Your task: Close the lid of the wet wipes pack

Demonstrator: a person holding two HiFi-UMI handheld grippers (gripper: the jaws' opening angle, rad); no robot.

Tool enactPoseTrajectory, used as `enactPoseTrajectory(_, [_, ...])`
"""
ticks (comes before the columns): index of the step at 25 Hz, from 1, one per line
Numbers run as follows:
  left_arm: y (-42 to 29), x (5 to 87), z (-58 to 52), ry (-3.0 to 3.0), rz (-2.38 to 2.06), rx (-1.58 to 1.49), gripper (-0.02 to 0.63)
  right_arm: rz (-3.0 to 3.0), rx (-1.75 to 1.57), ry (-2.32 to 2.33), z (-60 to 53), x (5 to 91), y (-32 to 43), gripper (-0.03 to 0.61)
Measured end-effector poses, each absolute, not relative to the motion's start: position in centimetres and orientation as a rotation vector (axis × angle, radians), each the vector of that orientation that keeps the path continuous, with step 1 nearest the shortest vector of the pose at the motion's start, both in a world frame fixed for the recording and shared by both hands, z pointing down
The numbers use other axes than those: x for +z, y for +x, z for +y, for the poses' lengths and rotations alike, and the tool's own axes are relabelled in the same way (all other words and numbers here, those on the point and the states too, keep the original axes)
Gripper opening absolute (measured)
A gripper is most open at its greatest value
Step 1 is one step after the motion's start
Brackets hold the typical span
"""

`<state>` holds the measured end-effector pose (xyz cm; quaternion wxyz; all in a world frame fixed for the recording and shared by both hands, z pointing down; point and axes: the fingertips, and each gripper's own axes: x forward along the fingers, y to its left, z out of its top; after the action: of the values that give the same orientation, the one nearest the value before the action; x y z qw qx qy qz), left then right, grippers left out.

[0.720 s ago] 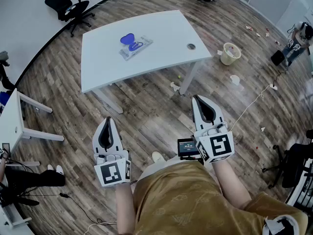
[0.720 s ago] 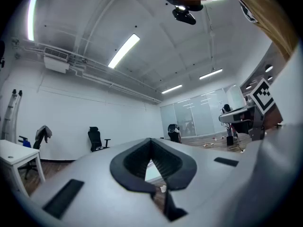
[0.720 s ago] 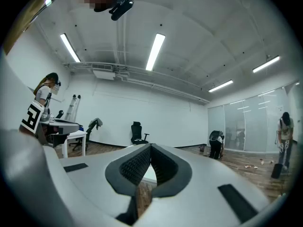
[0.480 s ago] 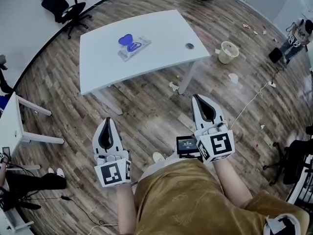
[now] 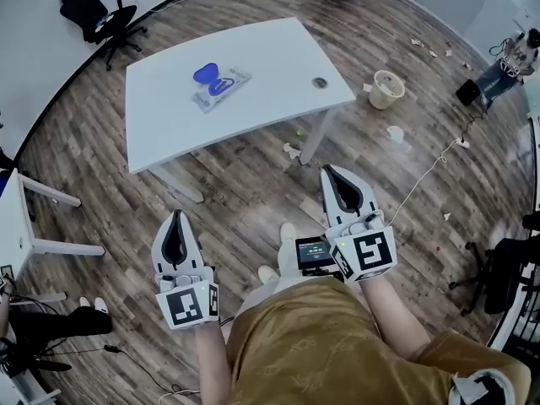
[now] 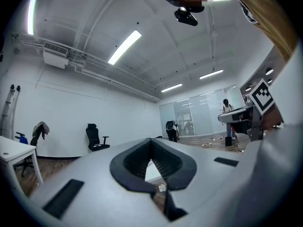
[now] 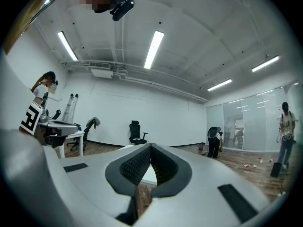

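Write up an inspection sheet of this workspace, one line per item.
Surface: white table, mostly bare, some way ahead of the person.
Job's things: wet wipes pack lies on the table; its blue lid looks flipped open.
Clutter: round grommet in the tabletop; paper scraps and a bin on the floor.
Grippers: left gripper and right gripper both have jaws together, hold nothing, and are short of the table.
Cables: white cable runs across the floor at right; a thin black cable lies at lower left.
Surroundings: wood floor, office chair, second desk.
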<state>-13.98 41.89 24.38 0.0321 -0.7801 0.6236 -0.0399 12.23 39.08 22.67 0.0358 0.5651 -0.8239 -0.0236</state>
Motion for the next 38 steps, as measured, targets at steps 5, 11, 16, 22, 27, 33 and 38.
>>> enactPoseTrajectory(5, [-13.3, 25.1, 39.2, -2.413, 1.919, -0.143, -0.008, -2.548, -0.068, 1.707, 36.5, 23.1, 12.5, 0.006])
enactPoseTrajectory(11, [-13.0, 25.9, 35.2, -2.398, 1.951, -0.170, -0.008, -2.574, -0.064, 1.677, 31.9, 23.8, 13.0, 0.006])
enactPoseTrajectory(16, [-12.0, 26.0, 31.3, -2.391, 1.961, -0.192, -0.008, -2.608, -0.034, 1.658, 27.3, 23.9, 13.2, 0.006])
enactPoseTrajectory(22, [-10.7, 26.1, 27.3, -2.366, 1.984, -0.211, -0.008, -2.639, 0.009, 1.610, 23.2, 24.6, 13.3, 0.006])
enactPoseTrajectory(27, [-9.4, 26.6, 24.7, -2.364, 1.987, -0.239, -0.008, -2.643, 0.050, 1.604, 20.1, 25.9, 14.7, 0.006])
enactPoseTrajectory(33, [-7.8, 27.4, 22.4, -2.364, 1.993, -0.286, -0.008, -2.697, 0.075, 1.565, 17.5, 26.3, 15.7, 0.006])
enactPoseTrajectory(38, [-7.1, 28.1, 21.5, -2.376, 1.993, -0.313, -0.008, -2.679, 0.097, 1.565, 16.4, 27.0, 16.1, 0.006])
